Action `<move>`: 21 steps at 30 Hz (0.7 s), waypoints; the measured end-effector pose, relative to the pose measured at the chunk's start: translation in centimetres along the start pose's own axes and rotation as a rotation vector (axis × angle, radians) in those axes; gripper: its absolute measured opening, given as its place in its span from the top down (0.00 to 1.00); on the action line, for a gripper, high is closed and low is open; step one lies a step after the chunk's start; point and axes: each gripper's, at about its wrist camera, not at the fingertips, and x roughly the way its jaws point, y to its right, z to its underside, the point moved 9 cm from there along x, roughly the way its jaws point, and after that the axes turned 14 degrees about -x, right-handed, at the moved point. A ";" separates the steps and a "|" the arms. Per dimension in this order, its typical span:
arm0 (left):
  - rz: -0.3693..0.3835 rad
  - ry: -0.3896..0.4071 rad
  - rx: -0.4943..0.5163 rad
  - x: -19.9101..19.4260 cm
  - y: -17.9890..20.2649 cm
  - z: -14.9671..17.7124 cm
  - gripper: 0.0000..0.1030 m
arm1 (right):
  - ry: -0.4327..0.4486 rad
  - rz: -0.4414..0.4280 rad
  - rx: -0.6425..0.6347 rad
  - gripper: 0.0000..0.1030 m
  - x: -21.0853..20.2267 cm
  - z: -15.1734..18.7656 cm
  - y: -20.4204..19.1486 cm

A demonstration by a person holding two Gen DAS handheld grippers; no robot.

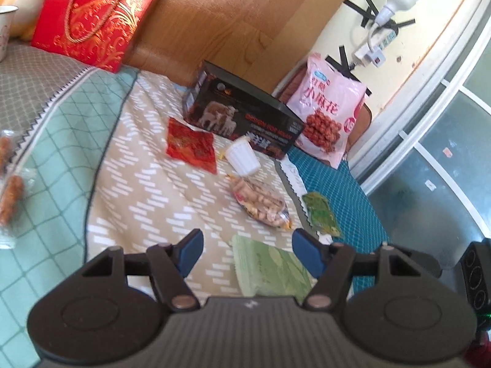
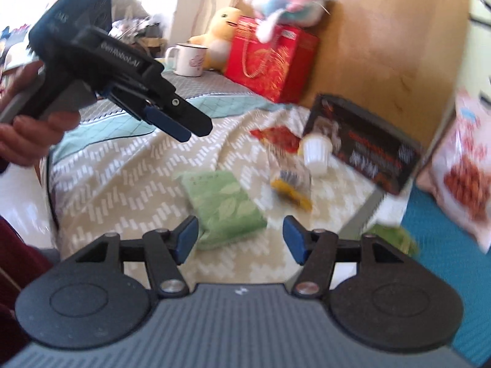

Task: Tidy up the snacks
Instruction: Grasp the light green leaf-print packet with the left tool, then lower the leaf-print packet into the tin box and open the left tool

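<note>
Left gripper [image 1: 247,253] and right gripper [image 2: 240,237]: jaws apart, empty, above bedspread [image 1: 147,165]. Green leaf-print packet [image 2: 224,205] lies near; black box [image 1: 245,113] far.

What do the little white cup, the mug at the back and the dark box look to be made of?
The white cup looks like thin ribbed plastic, matte. The mug looks like enamelled metal, glossy white with a dark rim; it might be ceramic. The dark box looks like printed cardboard with a slight sheen and crisp folded edges.
</note>
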 end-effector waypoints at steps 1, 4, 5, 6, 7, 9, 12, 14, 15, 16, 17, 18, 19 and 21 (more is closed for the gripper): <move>0.001 -0.010 0.004 0.3 0.1 0.2 0.37 | -0.005 -0.007 0.039 0.40 0.0 0.4 0.0; 0.009 -0.044 0.022 1.0 0.6 0.9 0.38 | -0.004 -0.037 0.149 0.42 0.5 0.9 0.0; 0.010 -0.056 0.034 1.2 0.9 1.2 0.38 | -0.004 -0.044 0.173 0.44 0.7 1.0 -0.1; 0.006 -0.069 0.045 1.5 1.0 1.5 0.38 | -0.005 -0.048 0.190 0.49 1.0 1.1 -0.1; 0.000 -0.081 0.055 1.8 1.1 1.8 0.39 | -0.008 -0.054 0.203 0.52 1.2 1.2 -0.1; -0.008 -0.116 0.066 2.4 1.1 2.6 0.46 | -0.007 -0.068 0.216 0.59 1.7 1.1 -0.4; 0.013 -0.156 0.062 3.2 1.3 3.7 0.59 | 0.002 -0.078 0.228 0.70 2.5 0.8 -0.7; 0.002 -0.168 0.076 3.4 1.9 3.7 0.59 | 0.016 -0.093 0.231 0.72 2.4 0.3 -0.8; 0.005 -0.162 0.091 3.3 2.4 3.5 0.59 | 0.024 -0.082 0.228 0.72 2.2 0.0 -0.7; 0.014 -0.157 0.100 3.1 2.9 3.1 0.59 | 0.035 -0.071 0.228 0.72 1.9 -0.2 -0.3; 0.027 -0.151 0.107 2.8 3.5 2.6 0.59 | 0.050 -0.063 0.234 0.72 1.5 -0.5 0.1; 0.043 -0.144 0.116 2.6 4.1 2.1 0.59 | 0.068 -0.057 0.244 0.72 0.9 -0.8 0.6; 0.056 -0.136 0.127 2.4 4.8 1.5 0.59 | 0.085 -0.049 0.252 0.72 0.5 -1.1 1.1; 0.075 -0.113 0.163 2.4 6.4 0.0 0.59 | 0.120 -0.022 0.262 0.72 -0.4 -1.9 2.5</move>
